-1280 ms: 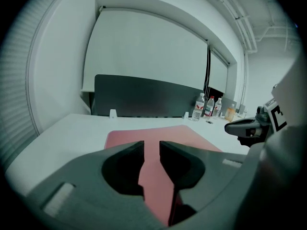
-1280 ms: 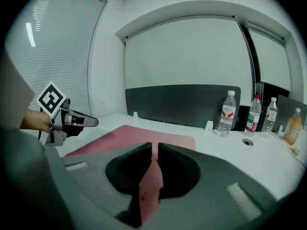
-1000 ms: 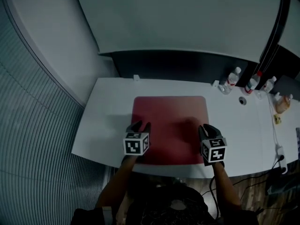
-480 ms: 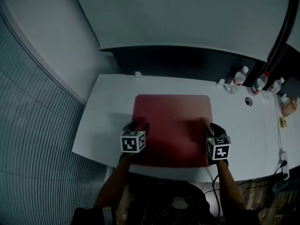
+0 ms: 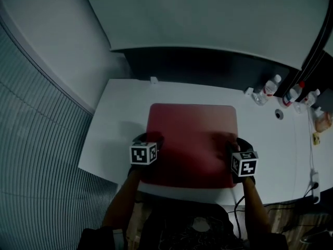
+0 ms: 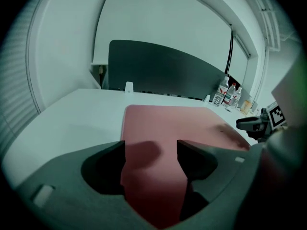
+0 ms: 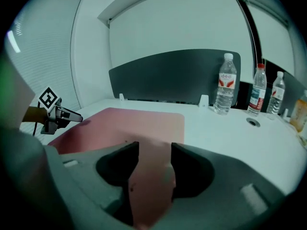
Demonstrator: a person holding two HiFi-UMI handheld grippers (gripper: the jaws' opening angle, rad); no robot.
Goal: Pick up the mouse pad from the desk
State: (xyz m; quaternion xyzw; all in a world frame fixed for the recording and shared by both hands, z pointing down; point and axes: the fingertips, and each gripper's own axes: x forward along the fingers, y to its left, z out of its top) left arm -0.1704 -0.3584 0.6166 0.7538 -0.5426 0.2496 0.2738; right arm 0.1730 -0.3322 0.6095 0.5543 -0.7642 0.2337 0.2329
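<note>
Your left gripper (image 5: 147, 139) and right gripper (image 5: 238, 144), whose jaws have just been opening partway, frame the red mouse pad's (image 5: 192, 134) side edges on the desk (image 5: 117, 113), pinching nothing.

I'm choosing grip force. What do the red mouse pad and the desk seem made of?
Mouse pad: probably fabric-faced foam or rubber; matte dull red, no glare, rounded corners, lying flat. Desk: likely laminate or painted board; smooth, plain white, crisp edges. The look alone leaves both open.
</note>
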